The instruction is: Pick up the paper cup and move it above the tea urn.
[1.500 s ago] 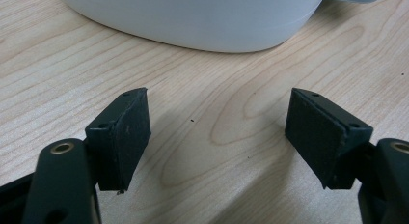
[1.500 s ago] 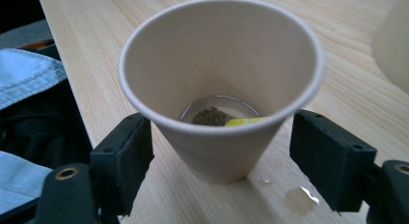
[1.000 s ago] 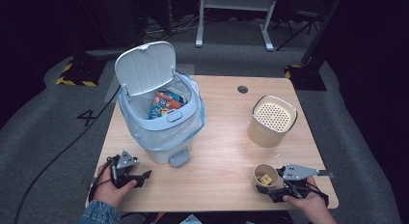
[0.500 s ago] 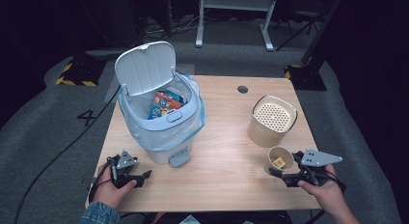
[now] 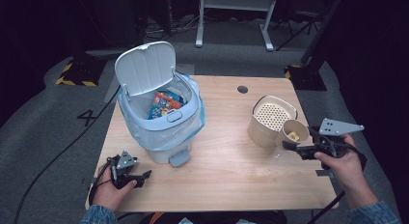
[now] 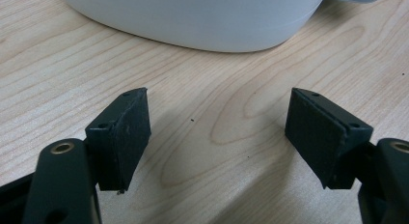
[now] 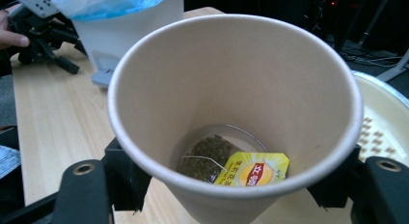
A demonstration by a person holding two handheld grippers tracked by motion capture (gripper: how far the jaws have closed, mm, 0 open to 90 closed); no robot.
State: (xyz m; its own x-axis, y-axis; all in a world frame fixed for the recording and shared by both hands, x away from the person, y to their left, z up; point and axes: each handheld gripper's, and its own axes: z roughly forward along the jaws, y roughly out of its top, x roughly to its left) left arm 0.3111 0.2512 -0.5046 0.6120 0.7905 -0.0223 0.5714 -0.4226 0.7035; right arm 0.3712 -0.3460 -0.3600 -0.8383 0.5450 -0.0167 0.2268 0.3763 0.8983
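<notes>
Two grippers are at the table's near edge. The left gripper (image 5: 144,176) rests spread and empty before the open white bin (image 5: 161,113). At right, the right gripper (image 5: 293,147) pinches a paper cup (image 7: 236,113), apparently raised beside the beige strainer pot (image 5: 270,119), with a used tea bag (image 7: 208,157) inside.

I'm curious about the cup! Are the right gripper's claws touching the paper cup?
Touching. In the right gripper view, the right gripper has its two black jaws pressed against opposite sides of the paper cup, which holds a tea bag.
</notes>
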